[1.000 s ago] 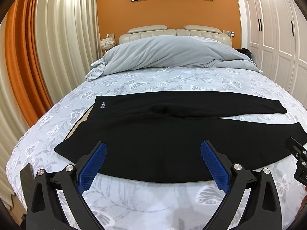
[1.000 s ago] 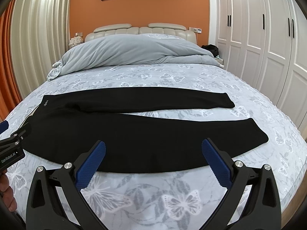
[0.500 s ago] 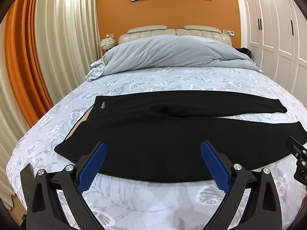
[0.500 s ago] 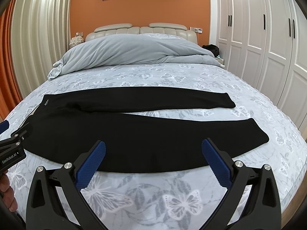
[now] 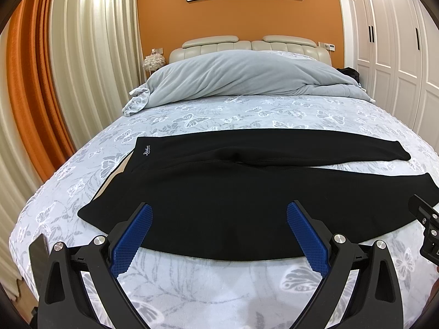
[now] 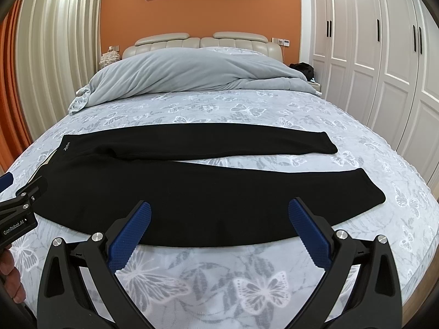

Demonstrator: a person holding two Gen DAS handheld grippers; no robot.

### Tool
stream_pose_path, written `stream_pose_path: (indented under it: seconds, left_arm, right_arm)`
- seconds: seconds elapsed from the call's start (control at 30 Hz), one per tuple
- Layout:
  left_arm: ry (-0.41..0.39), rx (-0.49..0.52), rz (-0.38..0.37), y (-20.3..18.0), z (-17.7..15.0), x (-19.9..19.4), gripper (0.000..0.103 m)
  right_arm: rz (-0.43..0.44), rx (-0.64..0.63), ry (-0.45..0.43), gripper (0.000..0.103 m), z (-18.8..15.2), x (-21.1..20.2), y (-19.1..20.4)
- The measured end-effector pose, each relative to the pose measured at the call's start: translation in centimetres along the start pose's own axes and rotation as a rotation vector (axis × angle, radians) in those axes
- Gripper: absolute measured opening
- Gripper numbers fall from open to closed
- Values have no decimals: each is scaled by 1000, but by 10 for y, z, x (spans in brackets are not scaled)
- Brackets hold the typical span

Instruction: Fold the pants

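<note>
While pants (image 5: pixel 219 192) lie flat | left tool (image 5: pixel 219 224) wide open, empty | right tool (image 6: pixel 219 223) likewise

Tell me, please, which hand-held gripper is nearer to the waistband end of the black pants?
Left. The left hand-held gripper hovers open near the waistband end of the black pants; the right hand-held gripper, also open, hovers further toward the leg cuffs.

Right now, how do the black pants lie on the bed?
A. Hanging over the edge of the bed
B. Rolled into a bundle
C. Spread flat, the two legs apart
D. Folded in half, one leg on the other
C: the black pants lie flat on the bed, with a strip of sheet visible between the two legs.
</note>
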State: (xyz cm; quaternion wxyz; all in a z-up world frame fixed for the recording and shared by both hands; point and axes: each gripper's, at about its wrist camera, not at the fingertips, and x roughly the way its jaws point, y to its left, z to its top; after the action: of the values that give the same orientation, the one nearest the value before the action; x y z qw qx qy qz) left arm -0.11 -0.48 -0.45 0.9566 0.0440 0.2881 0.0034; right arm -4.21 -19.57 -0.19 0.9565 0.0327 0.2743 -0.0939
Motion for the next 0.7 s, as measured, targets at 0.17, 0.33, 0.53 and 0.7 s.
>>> stream_pose_path:
  seconds: [0.17,0.33,0.53,0.7]
  left_arm:
    - [4,2,-1,3,-1,1,96]
    - [17,-3,-1,6,-2,5,96]
    - [90,-60,-78,24,7,21,97]
    - [117,-149,-82,58,24,44,97]
  right_arm:
    - [4,-1,2,98,-2,1,4]
    - [10,5,15,98,0,6,8]
    - [41,42,73,98,13,25,-13]
    - [48,89,121,98,37,49,-47]
